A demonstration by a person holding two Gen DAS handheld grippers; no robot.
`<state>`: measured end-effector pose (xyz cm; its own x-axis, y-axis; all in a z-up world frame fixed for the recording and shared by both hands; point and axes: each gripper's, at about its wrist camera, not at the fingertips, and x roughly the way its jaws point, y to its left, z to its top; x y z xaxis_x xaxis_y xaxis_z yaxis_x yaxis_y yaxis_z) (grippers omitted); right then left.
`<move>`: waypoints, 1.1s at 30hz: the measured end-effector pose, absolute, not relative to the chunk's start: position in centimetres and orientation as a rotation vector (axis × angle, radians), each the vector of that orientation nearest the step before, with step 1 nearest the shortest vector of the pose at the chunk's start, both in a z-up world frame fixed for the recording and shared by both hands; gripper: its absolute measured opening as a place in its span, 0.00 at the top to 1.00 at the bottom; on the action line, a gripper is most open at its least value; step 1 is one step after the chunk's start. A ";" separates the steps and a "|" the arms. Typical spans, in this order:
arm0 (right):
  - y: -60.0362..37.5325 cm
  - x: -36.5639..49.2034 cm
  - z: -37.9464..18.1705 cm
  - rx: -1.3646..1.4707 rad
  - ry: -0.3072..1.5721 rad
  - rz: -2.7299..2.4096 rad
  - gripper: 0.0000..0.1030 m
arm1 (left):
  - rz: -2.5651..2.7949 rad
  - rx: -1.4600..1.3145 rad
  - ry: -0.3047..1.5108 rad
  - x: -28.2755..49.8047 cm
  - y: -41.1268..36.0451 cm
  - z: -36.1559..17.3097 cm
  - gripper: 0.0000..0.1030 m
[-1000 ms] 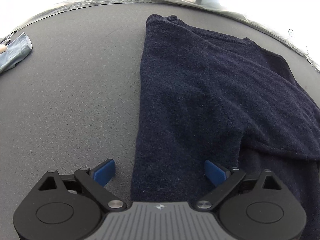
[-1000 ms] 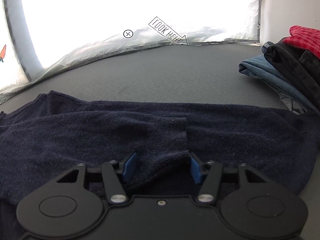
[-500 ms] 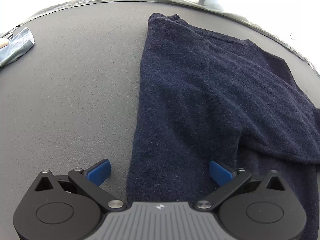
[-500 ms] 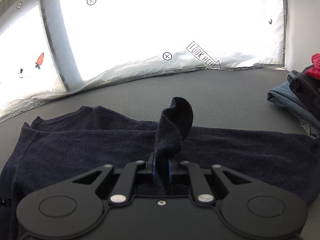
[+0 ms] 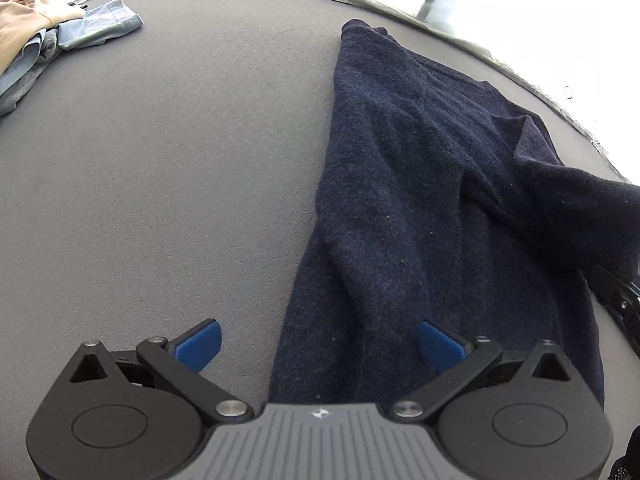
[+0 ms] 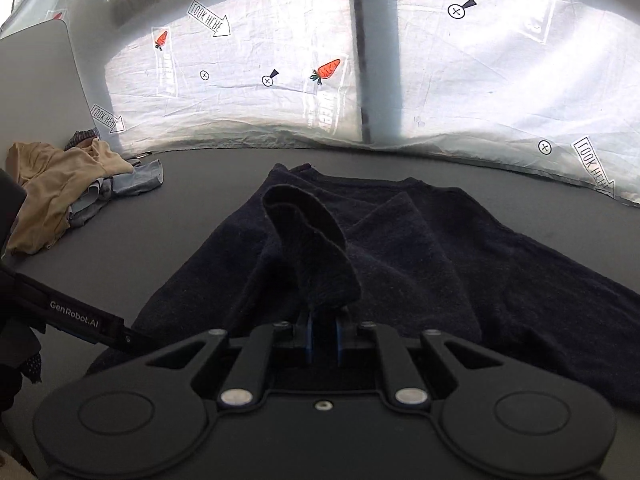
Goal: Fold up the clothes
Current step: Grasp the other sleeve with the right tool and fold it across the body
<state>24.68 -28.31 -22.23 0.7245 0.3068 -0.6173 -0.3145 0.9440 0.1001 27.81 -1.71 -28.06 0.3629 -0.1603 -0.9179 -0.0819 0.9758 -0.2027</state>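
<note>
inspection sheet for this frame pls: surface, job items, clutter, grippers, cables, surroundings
Surface: dark grey mat, bare to the left of the garment.
Job's things: navy sweater spread out, its sleeve cuff lifted.
Clutter: tan and light-blue clothes pile at the far left.
Grippers: right gripper shut on the cuff; left gripper open, jaws straddling the sweater's edge.
Cables: nothing seen.
Surroundings: white printed sheet behind, with carrots and LOOK HERE arrows.

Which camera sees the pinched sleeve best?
The right wrist view: the sleeve cuff stands up, clamped in the right gripper. The left wrist view only shows the sleeve stretching toward the picture's right edge.
</note>
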 end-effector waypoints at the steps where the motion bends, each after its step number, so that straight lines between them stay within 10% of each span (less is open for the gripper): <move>1: -27.3 24.0 -22.0 -0.029 0.675 0.383 0.89 | -0.047 -0.232 1.199 27.2 -1.3 -28.0 0.00; 21: -19.9 16.8 -23.0 -0.166 0.741 0.548 0.88 | 0.017 -0.238 1.195 19.0 2.6 -27.6 0.00; 33: -20.0 15.5 -23.6 -0.162 0.796 0.588 0.55 | 0.033 -0.215 1.167 18.5 3.0 -27.1 0.00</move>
<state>15.48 -19.97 -23.61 0.5496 0.4351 -0.7131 -0.5540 0.8288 0.0787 18.45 3.04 -27.14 0.3948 -0.0860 -0.9148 -0.1372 0.9789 -0.1512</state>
